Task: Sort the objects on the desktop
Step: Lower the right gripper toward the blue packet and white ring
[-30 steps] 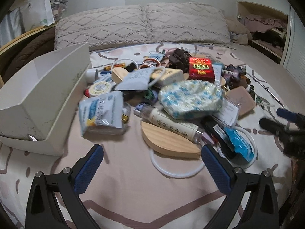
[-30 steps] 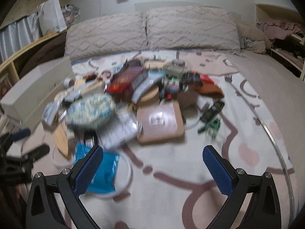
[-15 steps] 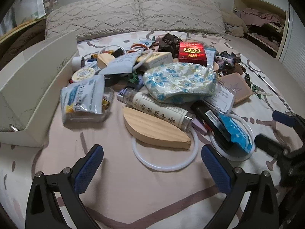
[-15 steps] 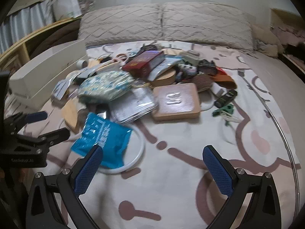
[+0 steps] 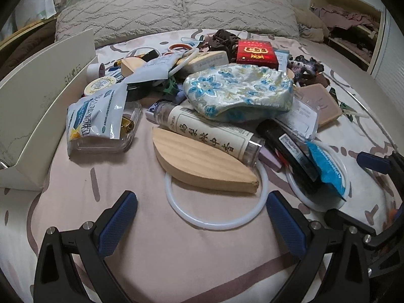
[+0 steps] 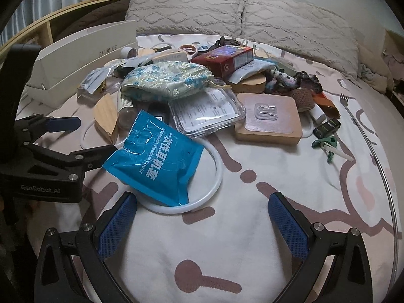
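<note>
A pile of small objects lies on a bed. A leaf-shaped wooden board (image 5: 202, 161) rests on a white ring (image 5: 214, 217), with a labelled tube (image 5: 209, 133) and a blue-flowered pouch (image 5: 240, 91) behind it. A blue packet (image 6: 154, 159) lies over another white ring (image 6: 214, 176). A red box (image 5: 256, 53) and a tan square pad (image 6: 270, 118) sit farther back. My left gripper (image 5: 202, 229) is open and empty just short of the white ring. My right gripper (image 6: 203, 227) is open and empty in front of the blue packet.
An open white cardboard box (image 5: 32, 96) stands at the left of the pile. Two pillows (image 5: 176, 7) lie at the bed's head. Green clips (image 6: 325, 144) and a fork (image 6: 344, 99) lie on the right. A shelf with clothes (image 5: 348, 25) is at far right.
Both grippers have moved forward and down toward the pile; the objects loom larger. The right view has swung left toward the blue packet. Nothing was taken hold of.
</note>
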A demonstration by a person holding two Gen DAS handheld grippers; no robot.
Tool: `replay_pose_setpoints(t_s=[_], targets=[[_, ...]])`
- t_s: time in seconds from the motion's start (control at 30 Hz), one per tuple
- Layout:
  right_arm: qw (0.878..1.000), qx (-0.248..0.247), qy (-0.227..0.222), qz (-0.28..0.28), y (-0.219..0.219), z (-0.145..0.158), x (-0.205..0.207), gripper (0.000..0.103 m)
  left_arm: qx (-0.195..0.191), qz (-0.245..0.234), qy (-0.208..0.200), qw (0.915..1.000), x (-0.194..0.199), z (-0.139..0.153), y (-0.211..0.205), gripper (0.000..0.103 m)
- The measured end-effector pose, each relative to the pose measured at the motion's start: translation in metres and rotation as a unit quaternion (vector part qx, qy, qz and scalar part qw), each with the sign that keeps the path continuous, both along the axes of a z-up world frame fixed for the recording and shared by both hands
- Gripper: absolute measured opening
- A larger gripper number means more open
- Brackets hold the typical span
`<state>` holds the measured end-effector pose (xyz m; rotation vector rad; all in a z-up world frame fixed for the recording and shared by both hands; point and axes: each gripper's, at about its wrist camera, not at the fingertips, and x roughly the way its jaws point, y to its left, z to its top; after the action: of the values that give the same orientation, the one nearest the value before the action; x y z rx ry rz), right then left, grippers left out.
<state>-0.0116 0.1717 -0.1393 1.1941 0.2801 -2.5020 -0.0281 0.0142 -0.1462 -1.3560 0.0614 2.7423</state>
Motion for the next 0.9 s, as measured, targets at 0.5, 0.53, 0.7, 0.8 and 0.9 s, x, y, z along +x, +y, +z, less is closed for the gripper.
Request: replay_pose_setpoints(t_s=[0.5,0.53,0.7,0.8,0.9], targets=[[1.0,0.012,0.005,0.021,-0.01,-0.006,0.004,0.103,-0.004,-0.005,-0.003,1.0,-0.01,-0.006,0.0,0.103],[1.0,0.012,0.005,0.021,-0.01,-0.007,0.003,0.103,-0.002,-0.005,-0.005,1.0,-0.012,-0.006,0.0,0.103],[1.0,0.015,0.004,0.016,-0.012,-0.008,0.002,0.103,0.002,-0.004,-0.008,1.0,-0.016,-0.007,0.001,0.103],[1.0,0.016,0.008,0.013,-0.014,-0.009,0.001,0.103,0.006,-0.004,-0.009,0.9999,-0.019,-0.007,0.002,0.103],[1.0,0.012,0.007,0.01,-0.013,-0.009,0.0,0.103,0.002,-0.01,-0.007,0.9999,-0.019,-0.006,0.005,0.103]])
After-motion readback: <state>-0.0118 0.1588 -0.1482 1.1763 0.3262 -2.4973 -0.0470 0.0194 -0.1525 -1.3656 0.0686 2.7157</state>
